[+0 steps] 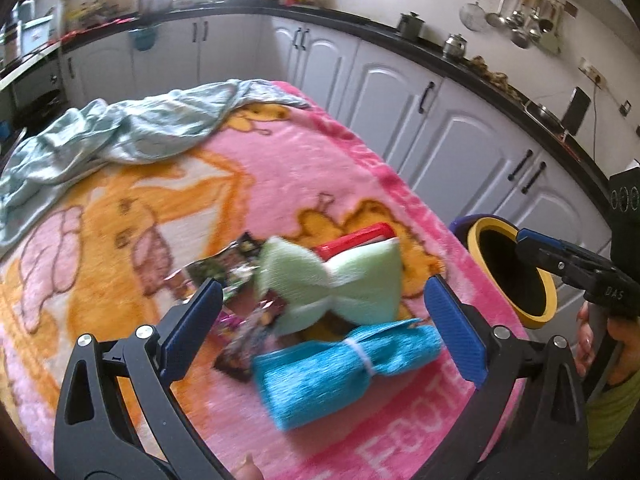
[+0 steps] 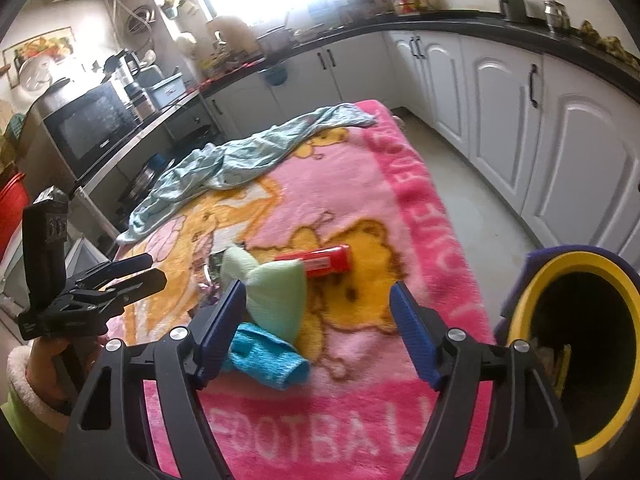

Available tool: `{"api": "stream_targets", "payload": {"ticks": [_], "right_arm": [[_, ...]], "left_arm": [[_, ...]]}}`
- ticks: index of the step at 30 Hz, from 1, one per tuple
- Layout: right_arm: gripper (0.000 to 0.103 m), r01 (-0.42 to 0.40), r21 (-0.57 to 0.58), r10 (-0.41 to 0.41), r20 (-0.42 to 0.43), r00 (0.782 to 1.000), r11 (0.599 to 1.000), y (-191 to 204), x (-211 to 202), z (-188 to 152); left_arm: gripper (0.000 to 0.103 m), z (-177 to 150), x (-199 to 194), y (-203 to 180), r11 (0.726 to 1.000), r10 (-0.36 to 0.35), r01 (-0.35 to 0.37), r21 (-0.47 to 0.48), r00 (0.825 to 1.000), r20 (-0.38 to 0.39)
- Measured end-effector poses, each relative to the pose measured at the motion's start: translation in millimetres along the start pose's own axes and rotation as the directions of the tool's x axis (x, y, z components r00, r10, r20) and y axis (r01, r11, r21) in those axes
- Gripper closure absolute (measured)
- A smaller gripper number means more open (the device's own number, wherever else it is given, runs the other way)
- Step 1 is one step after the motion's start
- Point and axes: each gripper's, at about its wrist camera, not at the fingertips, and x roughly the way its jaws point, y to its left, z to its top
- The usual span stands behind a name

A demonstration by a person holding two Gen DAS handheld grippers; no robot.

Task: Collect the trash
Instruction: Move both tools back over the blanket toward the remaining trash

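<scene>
Blue paper roll [image 1: 344,364] lay crosswise just ahead of my left claw [image 1: 324,328], nearer than right claw [image 2: 318,332]; both gaped empty.

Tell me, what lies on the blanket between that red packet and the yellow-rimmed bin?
Nothing: in the right wrist view, only bare pink and orange blanket stretches from the red packet to the yellow-rimmed bin.

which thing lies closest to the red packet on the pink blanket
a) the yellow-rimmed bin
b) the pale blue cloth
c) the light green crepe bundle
c: the light green crepe bundle lies against the red packet, while the pale blue cloth and yellow-rimmed bin sit well apart.
</scene>
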Motion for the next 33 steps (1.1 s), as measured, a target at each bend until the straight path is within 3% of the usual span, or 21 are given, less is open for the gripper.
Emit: {"api": "stream_targets", "payload": {"ticks": [17, 29, 33], "right_arm": [[0.03, -0.081, -0.097, 0.074, -0.074, 0.995, 0.992, 53.3, 34.6, 0.1], [0.03, -0.084, -0.104, 0.069, -0.136, 0.988, 0.991, 53.3, 68.5, -4.2], [0.03, -0.078, -0.09, 0.063, -0.155, 0.986, 0.993, 47.0, 80.7, -5.4]], "left_arm": [[0.01, -30.4, -27.9, 56.0, 0.992, 0.09, -0.09, -0.085, 0.996, -0.002], [0.011, -49.9, -6.4, 70.2, 0.994, 0.041, -0.046, -0.098, 0.998, -0.053], [0.026, -54.2, 9.5, 68.9, 0.996, 0.009, -0.017, -0.087, 0.995, -0.096]]}}
